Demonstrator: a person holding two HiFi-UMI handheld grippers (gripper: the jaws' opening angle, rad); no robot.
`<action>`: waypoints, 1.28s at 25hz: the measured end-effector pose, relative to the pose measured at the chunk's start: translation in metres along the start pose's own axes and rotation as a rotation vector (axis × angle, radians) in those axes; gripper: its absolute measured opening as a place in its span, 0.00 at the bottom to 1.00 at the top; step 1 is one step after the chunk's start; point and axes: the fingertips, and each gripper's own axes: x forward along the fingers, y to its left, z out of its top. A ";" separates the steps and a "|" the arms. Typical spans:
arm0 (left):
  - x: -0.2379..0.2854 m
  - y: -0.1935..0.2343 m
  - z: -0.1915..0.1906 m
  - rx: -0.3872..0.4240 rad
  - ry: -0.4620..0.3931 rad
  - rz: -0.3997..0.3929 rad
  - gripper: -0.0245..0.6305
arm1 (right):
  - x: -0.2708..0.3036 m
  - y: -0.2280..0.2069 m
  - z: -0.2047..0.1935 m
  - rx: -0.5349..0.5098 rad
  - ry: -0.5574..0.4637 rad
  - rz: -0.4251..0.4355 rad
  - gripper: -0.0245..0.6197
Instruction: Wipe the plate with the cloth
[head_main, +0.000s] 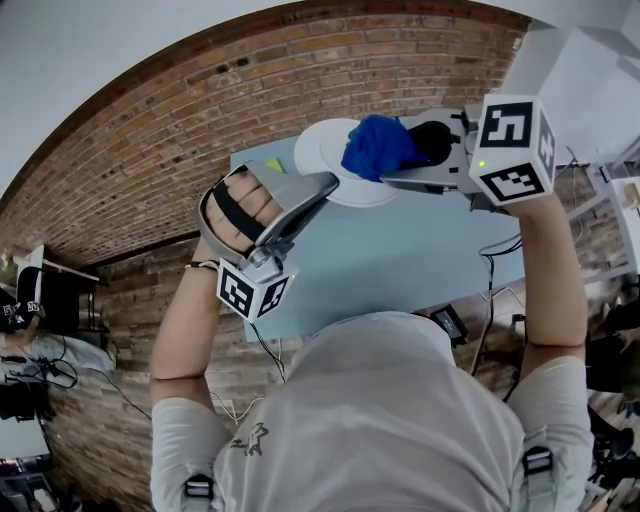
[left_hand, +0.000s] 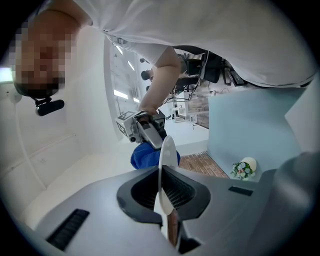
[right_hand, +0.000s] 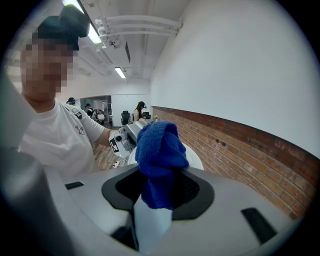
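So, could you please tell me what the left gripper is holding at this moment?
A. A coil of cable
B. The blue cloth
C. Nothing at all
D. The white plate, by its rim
D: in the left gripper view, the left gripper is shut on the rim of the white plate, which shows edge-on, while the blue cloth is clamped in the right gripper.

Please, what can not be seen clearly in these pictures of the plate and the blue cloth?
- Left gripper view: the plate is edge-on, so its faces do not show.
- Right gripper view: the cloth hides most of the plate.
- Head view: the cloth covers where it meets the plate.
- Head view: a yellow-green thing on the table is too small to name.
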 end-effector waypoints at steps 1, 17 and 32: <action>0.000 -0.001 0.000 -0.001 -0.002 0.001 0.07 | -0.004 -0.005 -0.007 0.020 0.005 -0.011 0.28; 0.020 -0.016 0.024 -0.040 -0.076 -0.047 0.07 | 0.021 -0.024 -0.005 0.064 -0.018 0.001 0.28; 0.040 -0.145 0.007 -0.481 0.043 -0.231 0.07 | 0.036 -0.073 -0.190 0.479 -0.010 -0.030 0.28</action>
